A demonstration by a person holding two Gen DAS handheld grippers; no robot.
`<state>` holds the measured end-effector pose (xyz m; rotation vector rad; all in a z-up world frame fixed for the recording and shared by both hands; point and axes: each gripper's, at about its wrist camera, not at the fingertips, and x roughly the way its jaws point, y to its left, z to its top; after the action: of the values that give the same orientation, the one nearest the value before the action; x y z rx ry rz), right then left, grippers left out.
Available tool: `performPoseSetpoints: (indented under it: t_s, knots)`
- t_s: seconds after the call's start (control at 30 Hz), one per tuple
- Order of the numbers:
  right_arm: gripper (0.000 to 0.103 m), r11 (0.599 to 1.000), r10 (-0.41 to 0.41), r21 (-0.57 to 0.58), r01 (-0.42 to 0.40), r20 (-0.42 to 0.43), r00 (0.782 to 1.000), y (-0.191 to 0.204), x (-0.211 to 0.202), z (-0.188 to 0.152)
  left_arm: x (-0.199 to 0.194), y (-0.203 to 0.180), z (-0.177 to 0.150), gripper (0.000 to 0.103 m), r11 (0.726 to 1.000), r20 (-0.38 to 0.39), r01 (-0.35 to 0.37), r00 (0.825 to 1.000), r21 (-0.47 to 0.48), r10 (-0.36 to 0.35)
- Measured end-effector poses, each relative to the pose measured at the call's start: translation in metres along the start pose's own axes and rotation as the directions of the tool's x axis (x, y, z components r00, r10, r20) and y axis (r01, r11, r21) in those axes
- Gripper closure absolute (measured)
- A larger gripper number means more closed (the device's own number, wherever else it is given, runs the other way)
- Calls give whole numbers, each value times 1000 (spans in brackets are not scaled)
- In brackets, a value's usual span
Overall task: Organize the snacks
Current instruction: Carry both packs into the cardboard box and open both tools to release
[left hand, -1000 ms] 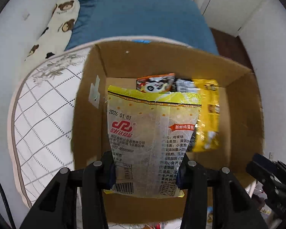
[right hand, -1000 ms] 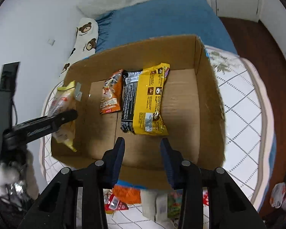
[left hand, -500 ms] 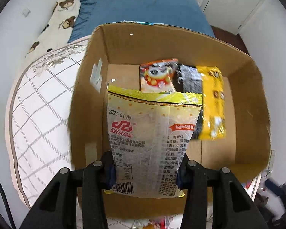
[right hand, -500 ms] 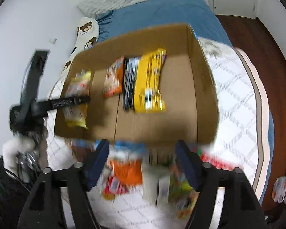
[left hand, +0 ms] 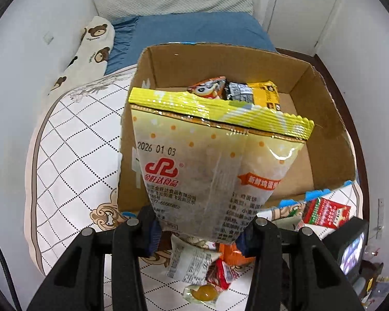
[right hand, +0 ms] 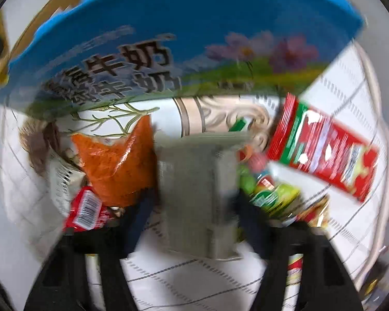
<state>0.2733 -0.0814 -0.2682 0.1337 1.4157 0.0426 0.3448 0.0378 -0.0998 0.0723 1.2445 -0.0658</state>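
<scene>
We've got the left gripper (left hand: 198, 229) pinching the yellow snack bag (left hand: 210, 155) by its bottom end, bag upright w/ the crimped seal at 12 o'clock. Behind it sits the cardboard box (left hand: 321, 140) on the quilted bed cover (left hand: 72, 160); inside the box, toward 12, lie an orange cartoon packet (left hand: 210, 88) and, touching it at 3, a black-and-yellow packet (left hand: 259, 92).

Our right gripper (right hand: 194, 215) is low over the loose pile, view blurred. Its jaws are closing w/ a pale grey-white packet (right hand: 192, 186) between them; can't tell if the pads press it yet. At 9 o'clock of that packet lies an orange bag (right hand: 116, 165), at 2 a red packet (right hand: 324, 155), and at 12 the box's blue printed side (right hand: 168, 41).
</scene>
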Motion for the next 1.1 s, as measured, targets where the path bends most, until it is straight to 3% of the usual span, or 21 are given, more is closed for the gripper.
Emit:
performPoseSetpoints:
  t_s: [0.1,0.23,0.47,0.6,0.67,0.9,1.03,1.07,1.1]
  knots:
    - [47,1000,10,-27,-10,9,1000,-1,-6,-3,5,4,6,61,1000,-5,9,1000,-17,-10]
    - [47,997,77,17,-78,33,996,-16,-30,-8,4,11,10,61,998,-7,34,999,-44,-34]
    - [47,975,217,-5,-220,183,959,-28,-131,-6,-2,20,27,63,997,6,53,999,-52,-53]
    - [47,971,239,-37,-238,266,934,-27,-178,35,-6,24,56,63,997,23,57,998,-54,-56]
    - [47,979,203,-48,-198,301,932,-29,-185,65,-1,25,78,63,998,19,47,999,-47,-46]
    - [47,992,118,9,-125,250,961,-38,-147,166,44,24,138,62,1000,-66,-20,998,-5,19]
    - [46,996,72,38,-81,192,979,-45,-112,202,86,28,156,62,1000,-150,-18,989,-13,16]
    - [45,997,64,41,-72,161,985,-46,-100,211,99,30,159,60,1000,-179,-10,984,-21,6]
    - [38,995,60,67,-68,116,991,-50,-86,221,109,32,161,52,1000,-197,-4,980,-29,-2]
